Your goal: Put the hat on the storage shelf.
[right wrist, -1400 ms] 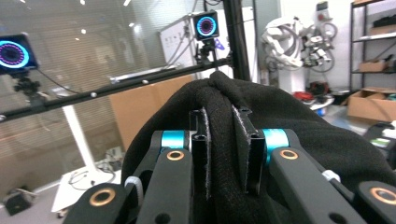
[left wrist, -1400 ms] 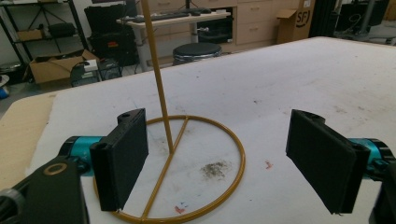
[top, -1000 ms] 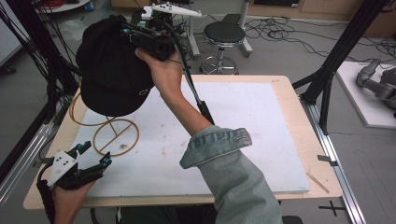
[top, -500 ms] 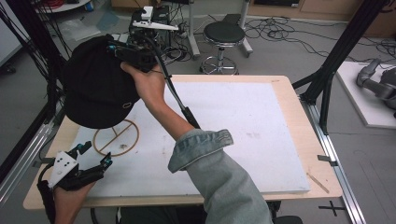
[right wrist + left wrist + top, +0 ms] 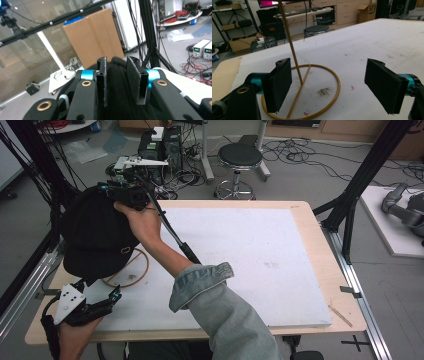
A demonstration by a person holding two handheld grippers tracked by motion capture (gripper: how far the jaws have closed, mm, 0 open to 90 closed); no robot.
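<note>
At the upper left of the high view we hold the right gripper (image 5: 131, 195) against the top of a black cap (image 5: 97, 237); the cap hangs over the left side of the white table mat (image 5: 250, 260), covering the upper part of a gold wire stand (image 5: 134, 272) whose ring base shows just below the cap's rim; in the right gripper view our two jaws stand a little apart with the cap's (image 5: 120, 82) black fabric between them, and they have just been opening, so we cannot tell whether the pads still press on it. At the lower left of the high view the left gripper (image 5: 92, 302) rests near the table's edge; in the left gripper view its jaws are wide apart with nothing between them, and the stand's (image 5: 302, 80) thin rod rises from the ring ahead.
</note>
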